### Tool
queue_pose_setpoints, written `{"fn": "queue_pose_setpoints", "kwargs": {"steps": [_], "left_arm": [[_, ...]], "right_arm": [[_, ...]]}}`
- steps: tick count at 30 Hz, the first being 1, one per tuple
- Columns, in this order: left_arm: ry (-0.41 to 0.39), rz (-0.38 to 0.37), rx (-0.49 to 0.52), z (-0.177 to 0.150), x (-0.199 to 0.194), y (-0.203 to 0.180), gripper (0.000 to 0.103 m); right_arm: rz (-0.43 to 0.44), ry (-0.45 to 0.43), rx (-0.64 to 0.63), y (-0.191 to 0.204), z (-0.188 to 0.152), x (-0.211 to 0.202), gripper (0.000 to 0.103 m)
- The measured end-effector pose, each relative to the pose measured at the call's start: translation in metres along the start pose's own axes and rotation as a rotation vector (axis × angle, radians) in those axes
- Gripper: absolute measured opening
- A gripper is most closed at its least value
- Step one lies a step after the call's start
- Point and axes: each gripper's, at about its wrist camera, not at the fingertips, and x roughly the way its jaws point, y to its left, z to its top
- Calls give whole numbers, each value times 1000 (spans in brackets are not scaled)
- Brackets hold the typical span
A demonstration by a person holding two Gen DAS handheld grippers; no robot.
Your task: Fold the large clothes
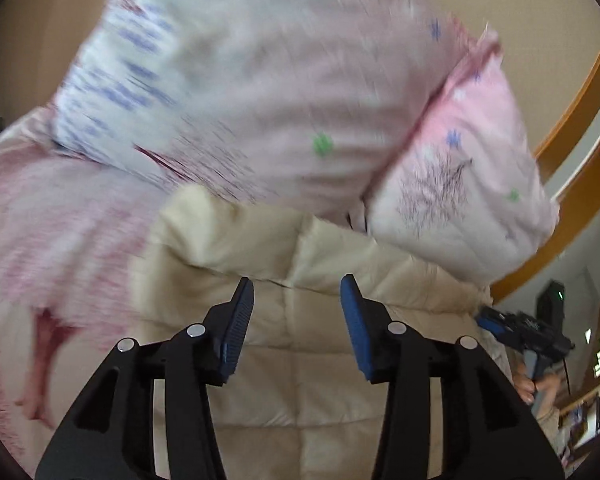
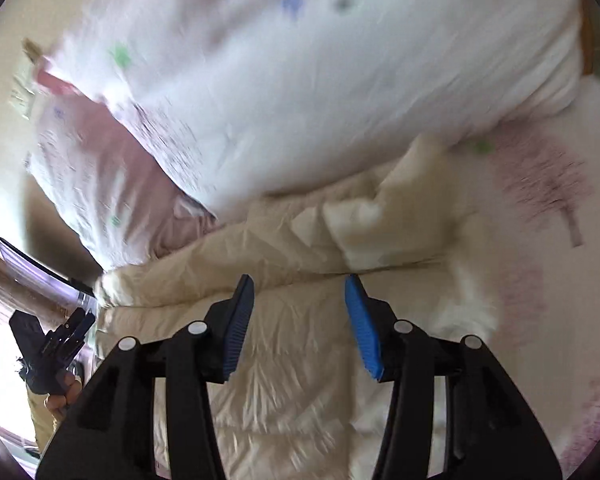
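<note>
Blur smears most of the left wrist view, yet the left gripper (image 1: 297, 292) plainly stands with its blue pads spread wide and nothing between them, poised over a cream quilted garment (image 1: 300, 320), likely a padded coat, that lies on a pink patterned bedsheet (image 1: 40, 220). Beyond the garment a pink printed duvet (image 1: 260, 100) is heaped, with a matching pillow (image 1: 460, 184) just beside it, and the right gripper (image 1: 500, 326) shows at the far right edge. One risk here, as a judgement, is that a low reach pinches the bedsheet together with the slippery cream fabric, dragging both. From the right wrist view, the right gripper (image 2: 300, 292) is likewise parted and holding nothing, above the same garment (image 2: 300, 340), whose upper edge (image 2: 340, 216) is bunched into a thick ridge touching the duvet (image 2: 340, 80); the left gripper (image 2: 74, 326) appears small at the left edge. Grabbing that ridge could catch several layers or snag the duvet, and the puffy fill may spring a fold open unless both sides lift evenly
</note>
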Motion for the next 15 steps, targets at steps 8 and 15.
{"fn": "queue_pose_setpoints", "kwargs": {"steps": [8, 15], "left_arm": [[41, 217, -89, 16, 50, 16, 43], [14, 82, -73, -12, 6, 15, 48]], "right_arm": [[-131, 70, 132, -18, 35, 45, 43], [-102, -65, -21, -14, -9, -22, 49]]}}
